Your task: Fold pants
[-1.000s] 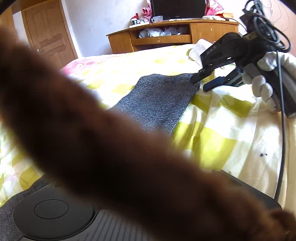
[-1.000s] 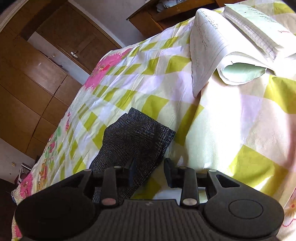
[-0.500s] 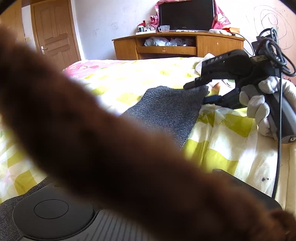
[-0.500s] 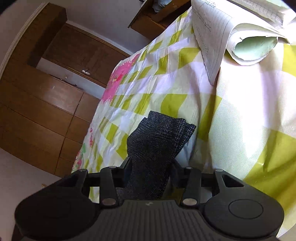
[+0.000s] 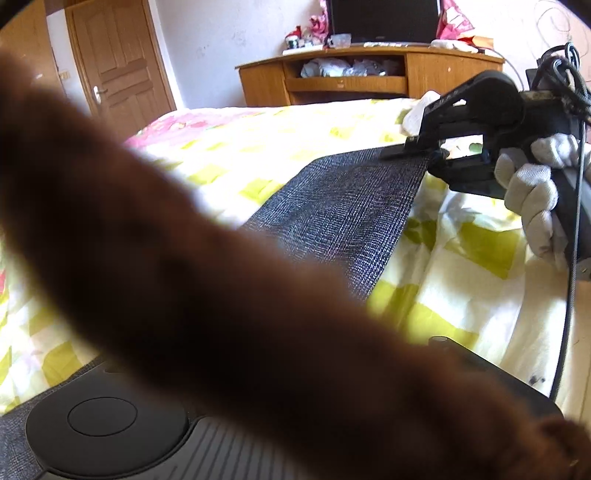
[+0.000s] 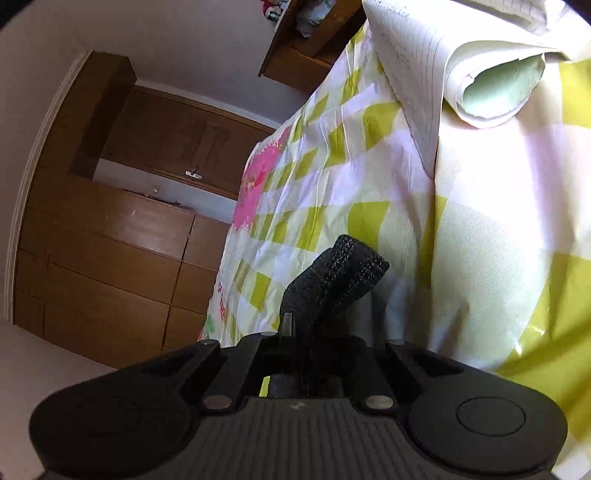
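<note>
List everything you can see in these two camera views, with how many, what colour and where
pants: one, dark grey check, spread on the bed, far end pinched
bedspread: one, white with yellow-green squares and pink flowers, covering the bed
notebooks: a few, white lined pages, on the bed's far end
TV stand: one, wooden, against the wall
screen: one, black, on the stand
door: one, brown wood, left wall
wardrobe: one, brown, beside the bed
brown blur: one, blocking the left camera
right gripper: black, shut on pants
gloved hand: white glove
left gripper: fingers hidden
</note>
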Demonstrator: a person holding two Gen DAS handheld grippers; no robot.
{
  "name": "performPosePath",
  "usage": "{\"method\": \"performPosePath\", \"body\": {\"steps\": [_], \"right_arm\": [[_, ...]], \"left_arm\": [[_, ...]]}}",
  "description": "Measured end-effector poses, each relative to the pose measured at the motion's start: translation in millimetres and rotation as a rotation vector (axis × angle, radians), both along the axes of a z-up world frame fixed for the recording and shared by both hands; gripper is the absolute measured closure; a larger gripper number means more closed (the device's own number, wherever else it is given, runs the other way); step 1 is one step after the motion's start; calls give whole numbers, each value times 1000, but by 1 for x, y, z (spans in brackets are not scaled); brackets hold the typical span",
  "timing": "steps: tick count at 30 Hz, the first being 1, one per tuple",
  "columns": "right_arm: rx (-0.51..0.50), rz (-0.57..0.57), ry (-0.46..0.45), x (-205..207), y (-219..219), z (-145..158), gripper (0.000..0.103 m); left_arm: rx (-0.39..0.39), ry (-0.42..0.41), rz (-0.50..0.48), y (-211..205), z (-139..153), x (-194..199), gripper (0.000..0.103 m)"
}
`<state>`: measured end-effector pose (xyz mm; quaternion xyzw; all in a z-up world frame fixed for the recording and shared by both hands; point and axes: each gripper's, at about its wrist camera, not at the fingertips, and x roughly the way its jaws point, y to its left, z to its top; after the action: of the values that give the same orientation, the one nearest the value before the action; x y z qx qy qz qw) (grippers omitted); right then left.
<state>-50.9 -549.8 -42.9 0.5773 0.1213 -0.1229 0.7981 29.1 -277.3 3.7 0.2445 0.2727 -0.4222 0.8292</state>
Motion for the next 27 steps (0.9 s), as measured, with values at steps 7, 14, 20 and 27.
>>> {"method": "performPosePath", "body": {"steps": [7, 14, 20, 27], "right_arm": [[-73, -15, 81, -7, -1, 15, 80], [-443, 86, 153, 28, 66, 84, 80], [-709, 309, 110, 70, 187, 129, 79], [-949, 725, 55, 119, 368, 122, 80]], "left_arm": [[-18, 96, -61, -2, -19, 6, 49], [-147, 62, 23, 79, 3, 17, 49], [-76, -59, 226, 196, 11, 32, 48], [-24, -69, 571, 317, 4, 58, 47]]}}
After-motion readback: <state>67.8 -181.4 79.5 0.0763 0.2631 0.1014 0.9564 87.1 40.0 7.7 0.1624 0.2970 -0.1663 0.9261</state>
